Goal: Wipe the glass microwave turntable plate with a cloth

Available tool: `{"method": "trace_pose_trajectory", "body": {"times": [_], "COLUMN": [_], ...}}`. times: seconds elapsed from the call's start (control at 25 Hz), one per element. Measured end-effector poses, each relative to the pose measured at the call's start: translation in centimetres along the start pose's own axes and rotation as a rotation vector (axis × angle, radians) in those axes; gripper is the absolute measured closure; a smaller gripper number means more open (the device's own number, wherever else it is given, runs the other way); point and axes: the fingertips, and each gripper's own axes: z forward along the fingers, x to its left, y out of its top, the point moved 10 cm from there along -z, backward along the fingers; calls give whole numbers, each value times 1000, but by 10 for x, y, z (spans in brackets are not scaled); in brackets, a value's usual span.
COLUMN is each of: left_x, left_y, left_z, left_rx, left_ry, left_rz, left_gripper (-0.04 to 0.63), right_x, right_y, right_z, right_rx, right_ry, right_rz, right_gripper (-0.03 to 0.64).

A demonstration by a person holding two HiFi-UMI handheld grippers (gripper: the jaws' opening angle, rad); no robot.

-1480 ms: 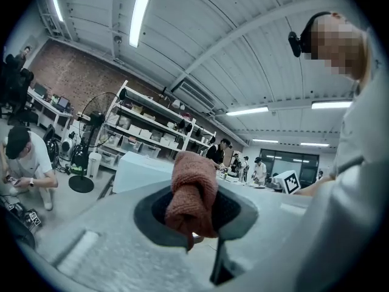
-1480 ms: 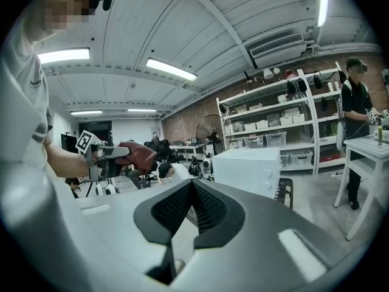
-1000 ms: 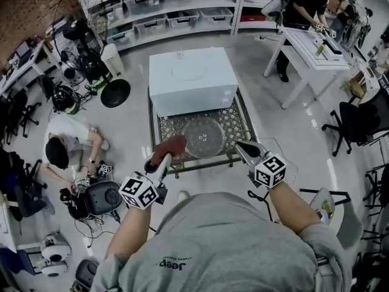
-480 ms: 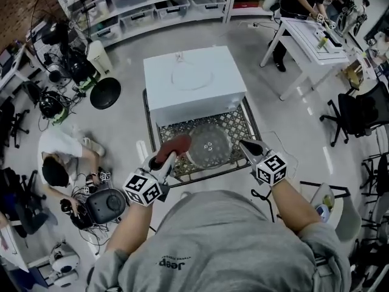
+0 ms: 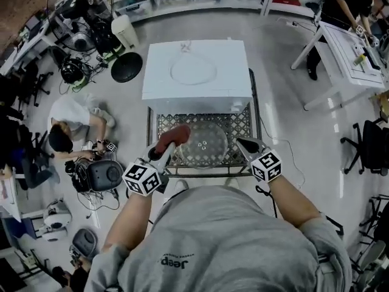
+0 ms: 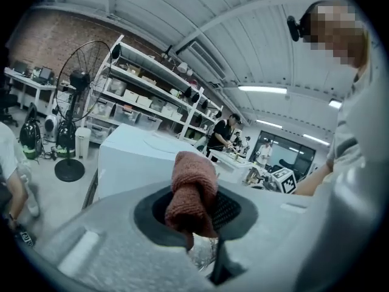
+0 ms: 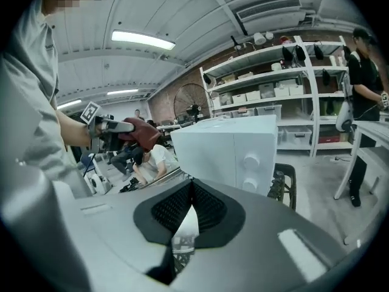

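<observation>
The left tongs (image 5: pixel 163 154) are clamped on a bunched-up red-brown cloth (image 5: pixel 172 136). The cloth is over the 9 o'clock side of the glass turntable plate (image 5: pixel 206 143), but I cannot tell if it touches the glass. The plate lies flat on a low table (image 5: pixel 243 117) with a metal lattice top, and the white microwave (image 5: pixel 196 72) stands at the plate's 12 o'clock. The right tongs (image 5: pixel 240 142) have their tips together and hold nothing. They are near the plate's 3 o'clock rim.

A few things could go wrong from here. The plate is smooth, round glass, and nothing is holding it. A hard rub could make it spin or slide. If it slid toward the table's 6 o'clock edge, it could drop to the floor and break.

The cloth is only pinched in a wad, with a loose end hanging down. A strong pull across the glass could tug it out of the tongs. If the cloth shifts, the hard tips of the left tongs could scrape or knock the glass.

The right tongs are closed and off to the side. If they press down on the rim to steady the plate, the far side could tip up.
</observation>
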Motion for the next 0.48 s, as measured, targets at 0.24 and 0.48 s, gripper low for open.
{"method": "trace_pose_trajectory", "body": {"times": [0.24, 0.48], "left_x": [7, 50], "left_y": [-27, -57], "left_z": [10, 31], "left_rx": [56, 127], "left_ry": [28, -46], "left_rz": [-12, -3], "left_gripper": [526, 526], "right_x": [-6, -5], "right_y": [-40, -81], "right_z": [32, 69], "right_rx": [130, 294], "right_ry": [50, 19], "right_rz": [-54, -175], "right_gripper": [606, 607]}}
